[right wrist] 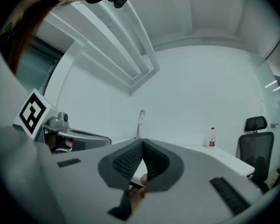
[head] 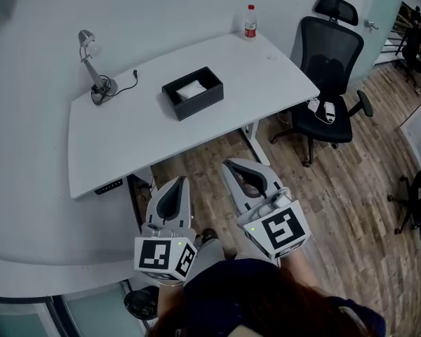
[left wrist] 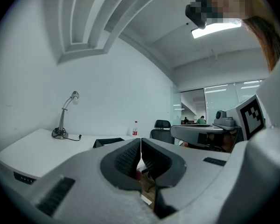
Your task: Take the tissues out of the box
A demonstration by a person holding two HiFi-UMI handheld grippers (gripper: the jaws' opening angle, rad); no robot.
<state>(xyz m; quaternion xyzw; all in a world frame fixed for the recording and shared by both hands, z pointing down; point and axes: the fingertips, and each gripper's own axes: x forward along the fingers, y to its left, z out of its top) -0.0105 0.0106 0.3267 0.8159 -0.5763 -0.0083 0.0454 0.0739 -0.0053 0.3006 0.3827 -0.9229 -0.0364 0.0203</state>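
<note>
On the desk, walls of the black box hide most of the tissues; at the desk's far corner the bottle carries a label too small to read.

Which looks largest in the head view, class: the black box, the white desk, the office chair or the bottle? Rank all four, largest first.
1. white desk
2. office chair
3. black box
4. bottle
No two look alike in size here, so the order is clear.
</note>
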